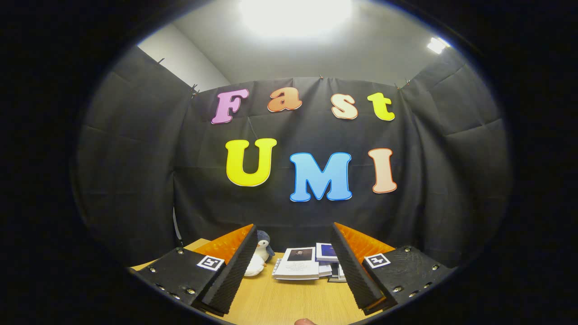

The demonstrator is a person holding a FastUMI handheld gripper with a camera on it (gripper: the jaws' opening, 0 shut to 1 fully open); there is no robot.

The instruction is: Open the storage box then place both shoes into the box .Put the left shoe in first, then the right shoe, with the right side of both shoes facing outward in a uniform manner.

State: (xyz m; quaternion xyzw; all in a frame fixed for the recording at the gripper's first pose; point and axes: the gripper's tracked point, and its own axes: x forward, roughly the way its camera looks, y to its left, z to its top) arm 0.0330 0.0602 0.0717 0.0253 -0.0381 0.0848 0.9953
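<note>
My gripper [293,234] is held level above a wooden table [289,300], pointing at the booth's back wall. Its two black fingers with orange backs stand wide apart, open, with nothing between them. The left finger [232,266] and the right finger [354,266] frame the far part of the table.
Beyond the fingers, at the table's far edge, lies a stack of booklets [300,264] with more books [329,259] beside it. A small penguin plush toy [259,257] stands just past the left finger. A fingertip [305,321] of a person shows below the gripper.
</note>
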